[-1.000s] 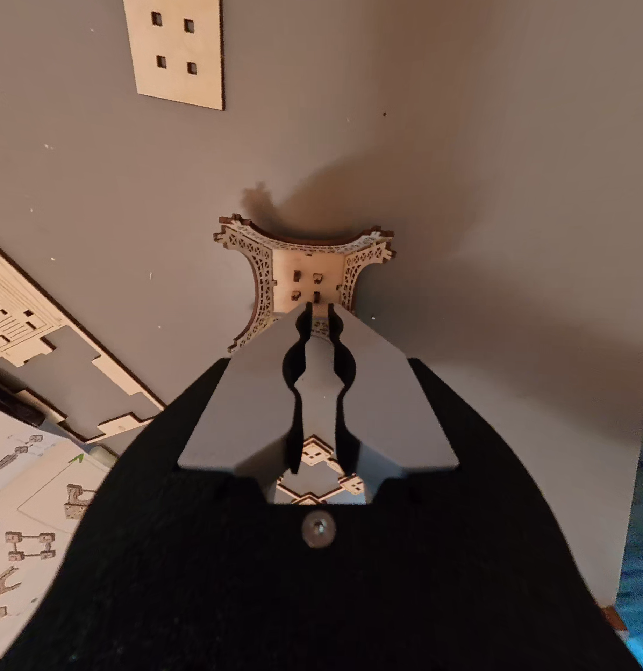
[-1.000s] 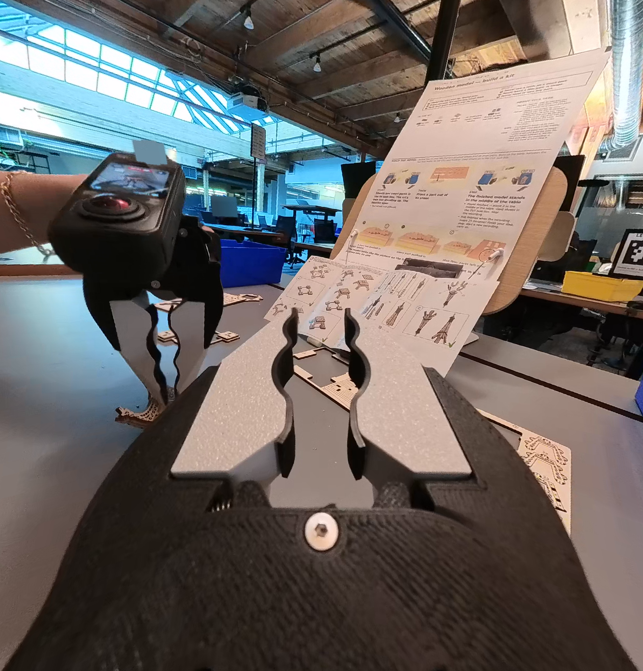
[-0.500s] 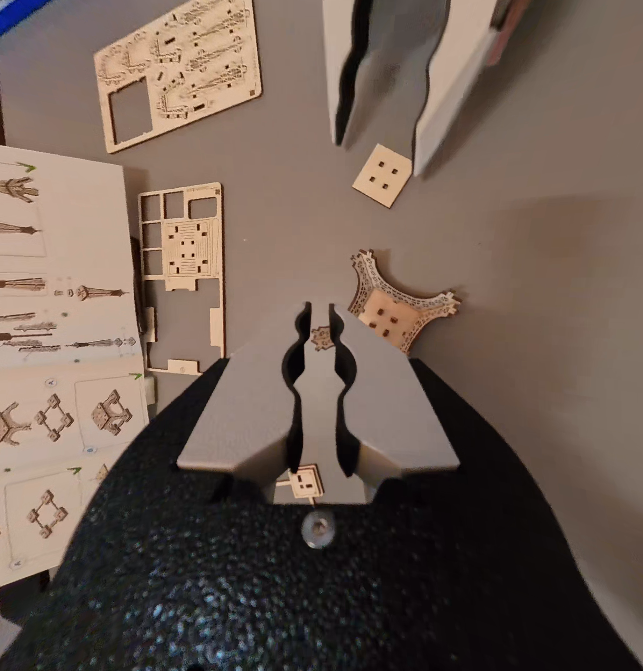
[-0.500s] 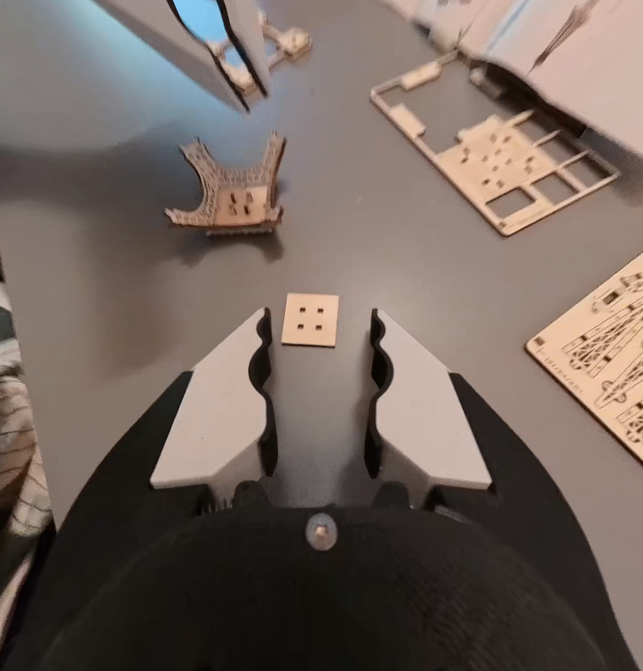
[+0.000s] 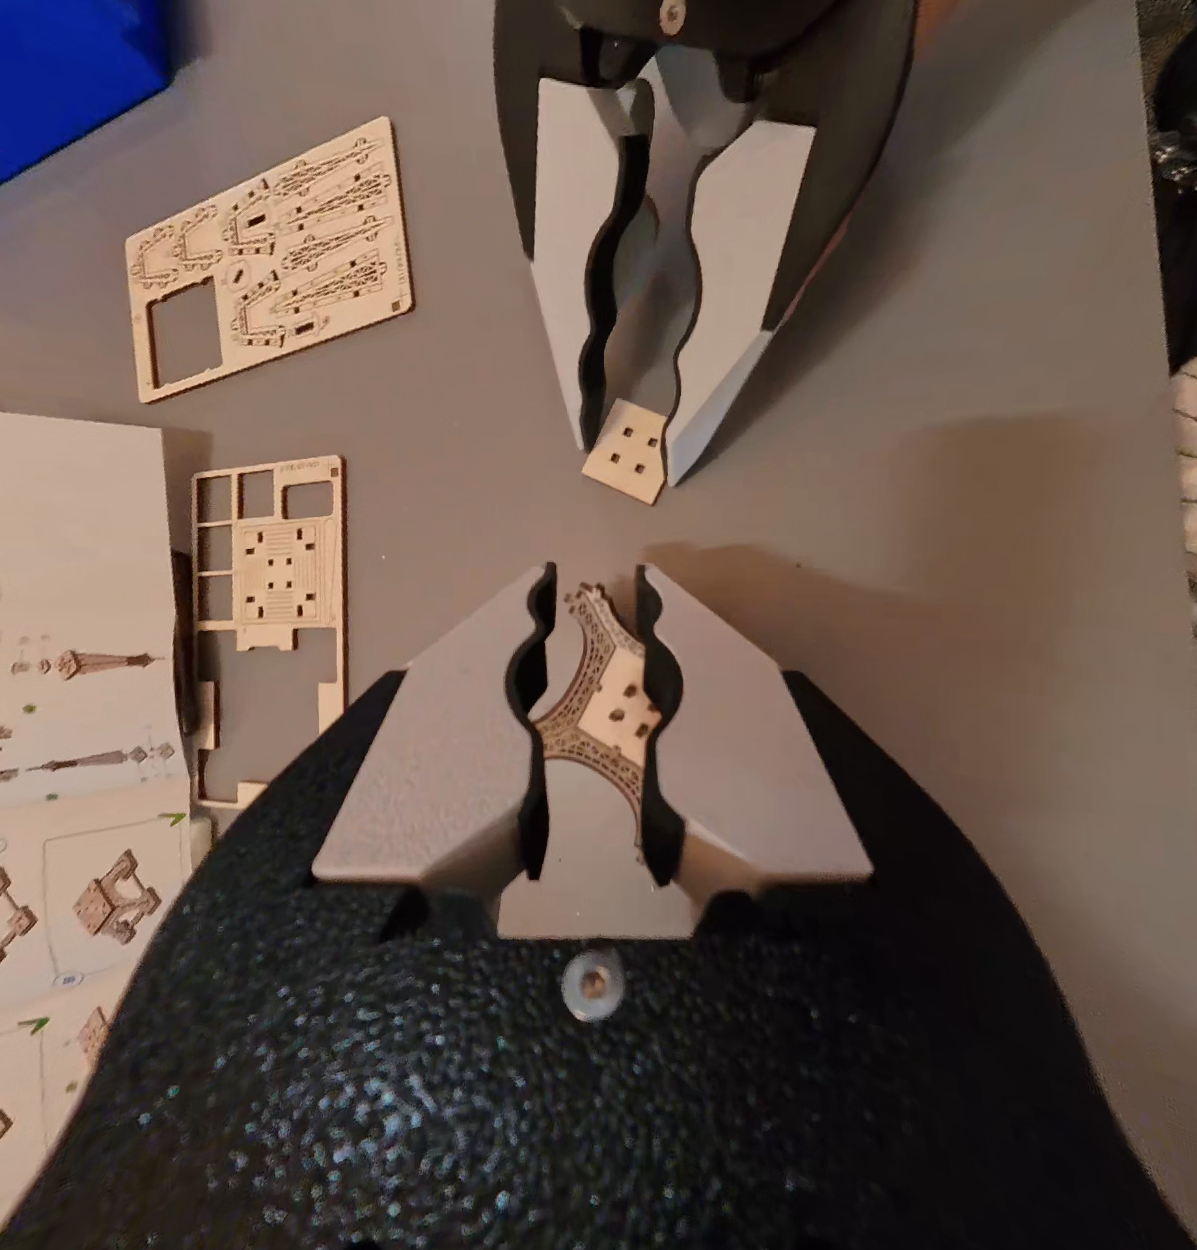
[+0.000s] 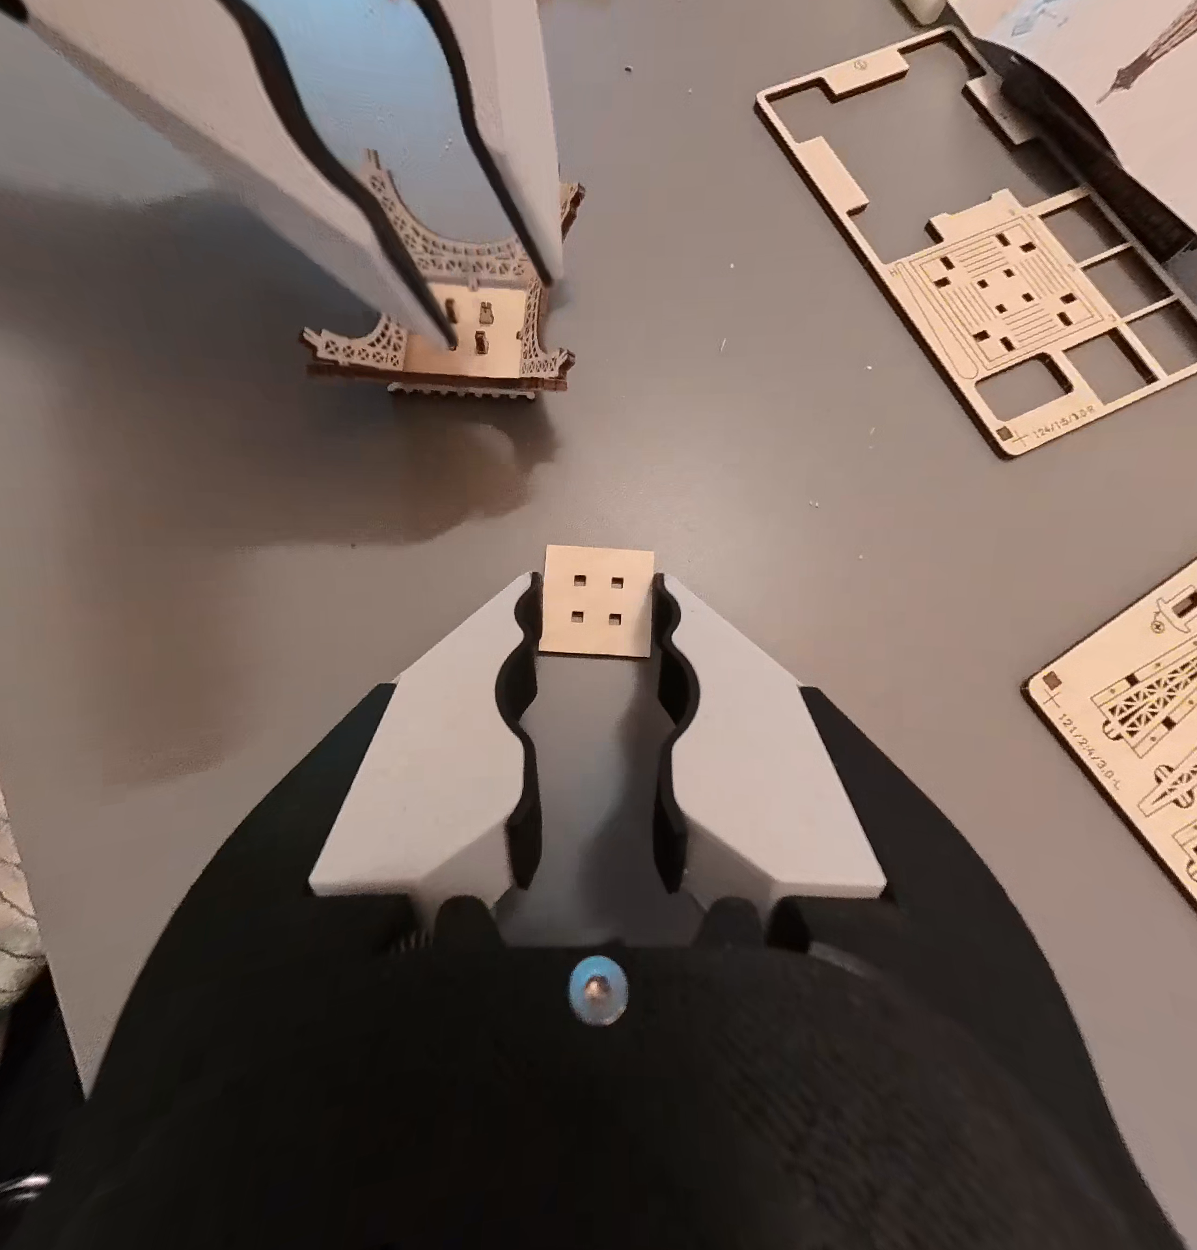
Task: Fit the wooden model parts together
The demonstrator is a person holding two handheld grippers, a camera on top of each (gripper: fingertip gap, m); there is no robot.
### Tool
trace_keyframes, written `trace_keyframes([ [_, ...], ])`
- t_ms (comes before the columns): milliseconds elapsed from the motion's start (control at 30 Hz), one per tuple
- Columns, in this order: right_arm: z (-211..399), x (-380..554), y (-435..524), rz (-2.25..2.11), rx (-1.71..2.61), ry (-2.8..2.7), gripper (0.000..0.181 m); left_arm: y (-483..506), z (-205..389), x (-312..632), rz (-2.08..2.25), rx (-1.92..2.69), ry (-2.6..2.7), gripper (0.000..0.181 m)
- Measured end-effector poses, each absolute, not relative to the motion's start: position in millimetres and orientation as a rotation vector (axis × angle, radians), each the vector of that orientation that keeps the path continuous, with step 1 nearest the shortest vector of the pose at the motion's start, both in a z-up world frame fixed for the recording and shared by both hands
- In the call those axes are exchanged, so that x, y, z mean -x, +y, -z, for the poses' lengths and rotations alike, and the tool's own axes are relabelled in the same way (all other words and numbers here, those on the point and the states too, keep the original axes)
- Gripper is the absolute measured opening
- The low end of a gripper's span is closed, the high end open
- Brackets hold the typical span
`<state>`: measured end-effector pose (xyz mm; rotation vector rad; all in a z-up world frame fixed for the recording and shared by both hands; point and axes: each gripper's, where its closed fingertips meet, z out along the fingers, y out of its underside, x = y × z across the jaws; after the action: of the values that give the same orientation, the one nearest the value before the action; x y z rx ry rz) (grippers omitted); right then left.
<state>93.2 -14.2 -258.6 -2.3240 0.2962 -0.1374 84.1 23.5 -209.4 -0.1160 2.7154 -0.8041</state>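
Wooden arch base (image 5: 609, 717) sits half hidden between left tongs (image 5: 595, 575).

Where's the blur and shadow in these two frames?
Left wrist view: sharp centre, a broad shadow on the table, edges stretched by the wide lens. Right wrist view: left gripper looms soft at top, dark shadow below the lattice arch piece.

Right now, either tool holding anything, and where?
Left tool: nothing, open over the lattice wooden tower base. Right tool flanks side edges of the square four-hole wooden plate; grip unclear.
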Motion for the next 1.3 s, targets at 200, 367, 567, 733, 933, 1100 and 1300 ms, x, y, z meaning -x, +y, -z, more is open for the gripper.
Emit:
trace_keyframes([
  [200,243,-91,-10,0.248,2.279,0.119,0.03,7,211,-88,0.751,0.067,2.741,0.036],
  [367,195,-102,-9,0.508,2.053,-0.028,0.03,0,178,-93,0.909,0.206,2.666,0.032],
  [567,171,-104,-6,0.683,1.982,-0.067,0.03,9,145,-103,1.13,0.599,2.563,0.032],
  [733,165,-111,9,0.952,1.989,-0.052,0.03,19,154,-102,0.976,0.806,2.448,0.048],
  [933,161,-102,28,1.201,1.978,-0.129,0.03,27,157,-98,1.011,1.075,2.269,0.051],
  [1100,152,-87,41,1.302,1.921,-0.205,0.03,25,161,-89,1.024,1.17,2.23,0.048],
  [1300,137,-75,44,1.428,1.878,-0.188,0.03,31,152,-83,0.955,1.181,2.093,0.045],
])
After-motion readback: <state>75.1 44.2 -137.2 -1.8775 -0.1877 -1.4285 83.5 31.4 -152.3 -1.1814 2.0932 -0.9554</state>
